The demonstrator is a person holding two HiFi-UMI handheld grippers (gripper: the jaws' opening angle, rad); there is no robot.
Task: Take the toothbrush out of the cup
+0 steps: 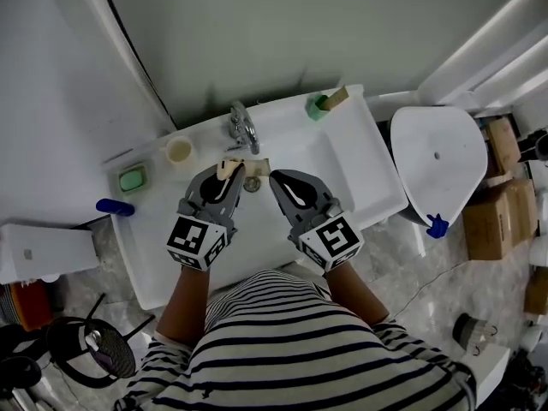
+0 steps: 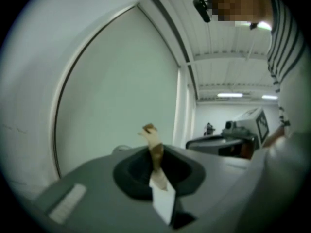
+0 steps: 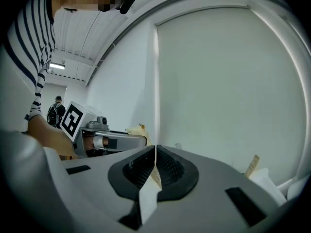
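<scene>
The right tongs (image 1: 275,179) are pressed together and empty; the left tongs (image 1: 232,171) pinch a tan scrap (image 2: 155,152), both over the sink (image 1: 377,178). The toothbrush (image 1: 336,98) stands untouched in the green cup (image 1: 318,107) at the upper centre of the head view, so the reach is ahead: the right tongs likely must open, cross and lift straight up. The basin is open; the tap (image 1: 243,128) stands just ahead of the tongs, the wall close behind the cup.

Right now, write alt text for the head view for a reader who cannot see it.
A person in a striped shirt holds two grippers over a white sink, the left gripper shut on a tan strip, the right gripper shut. A toothbrush stands in a green cup at the sink's back right corner, untouched.
</scene>
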